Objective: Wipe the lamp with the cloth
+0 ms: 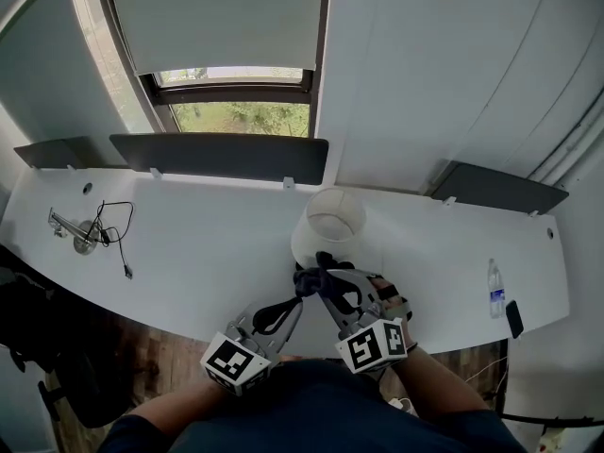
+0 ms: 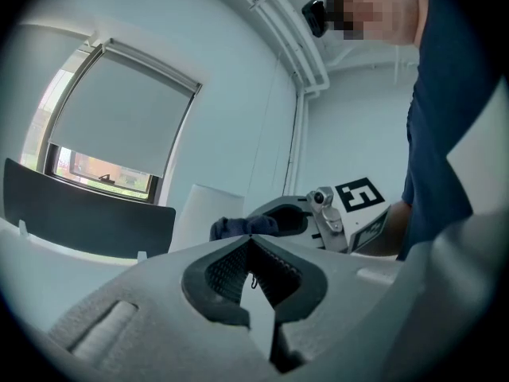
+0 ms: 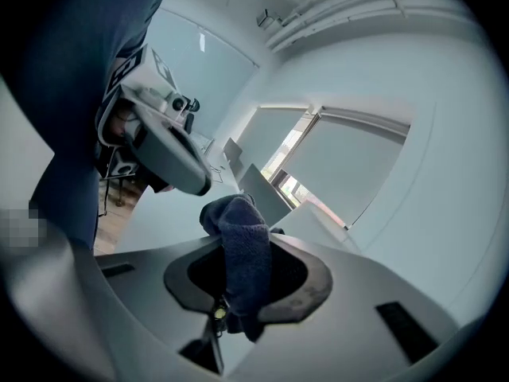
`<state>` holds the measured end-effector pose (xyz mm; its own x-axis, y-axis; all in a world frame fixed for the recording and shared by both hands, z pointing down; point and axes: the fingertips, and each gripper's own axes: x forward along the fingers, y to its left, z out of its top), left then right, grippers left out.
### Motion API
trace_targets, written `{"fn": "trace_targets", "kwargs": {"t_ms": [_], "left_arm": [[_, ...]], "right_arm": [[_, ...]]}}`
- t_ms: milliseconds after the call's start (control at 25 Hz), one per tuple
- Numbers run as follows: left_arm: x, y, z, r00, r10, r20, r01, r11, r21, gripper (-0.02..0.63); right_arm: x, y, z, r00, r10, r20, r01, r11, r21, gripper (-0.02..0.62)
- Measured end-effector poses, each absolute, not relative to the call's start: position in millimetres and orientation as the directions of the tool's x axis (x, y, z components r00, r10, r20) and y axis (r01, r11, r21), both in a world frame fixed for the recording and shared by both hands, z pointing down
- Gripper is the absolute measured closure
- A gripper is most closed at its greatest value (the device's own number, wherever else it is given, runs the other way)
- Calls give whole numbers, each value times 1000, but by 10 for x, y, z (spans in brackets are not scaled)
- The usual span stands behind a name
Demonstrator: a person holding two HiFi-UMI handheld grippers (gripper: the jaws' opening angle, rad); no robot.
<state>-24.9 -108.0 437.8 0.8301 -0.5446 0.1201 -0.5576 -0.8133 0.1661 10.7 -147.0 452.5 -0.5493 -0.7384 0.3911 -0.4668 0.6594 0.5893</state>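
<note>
A lamp with a white shade [image 1: 330,223] stands on the white desk [image 1: 208,262] near its front edge. My right gripper [image 1: 319,279] is shut on a dark blue cloth [image 1: 310,276], held just in front of the shade's lower side. In the right gripper view the cloth [image 3: 242,249] hangs bunched between the jaws. My left gripper [image 1: 296,302] is shut with nothing in it, its tips close under the cloth. From the left gripper view I see the cloth [image 2: 238,227], the shade [image 2: 203,212] and the right gripper [image 2: 318,213] just ahead of the closed tips [image 2: 250,242].
A black cable with a metal clamp [image 1: 87,231] lies at the desk's left. A water bottle [image 1: 496,289] and a dark phone [image 1: 514,318] lie at the right end. Dark panels [image 1: 219,155] line the desk's back under a window [image 1: 241,116].
</note>
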Motion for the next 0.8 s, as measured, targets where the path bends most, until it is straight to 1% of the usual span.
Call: {"fn": "trace_targets", "kwargs": {"t_ms": [200,320,800], "left_arm": [[-155,-1043,4284,845,-527,94,-535,-831,152,600],[-116,-1013,4266,846,-524,93,-533,-833,148,600],[-166,-1001,4399,822,-550,148,-568,-810,145,600]], "right_arm": [[210,-1493,4024,-536,-788,303,-473,577,666,494],[290,-1541,3927,-524,-803,284,-474,552,686,494],[415,-1634,4532,-524,-762,380,-467,631,620,494]]}}
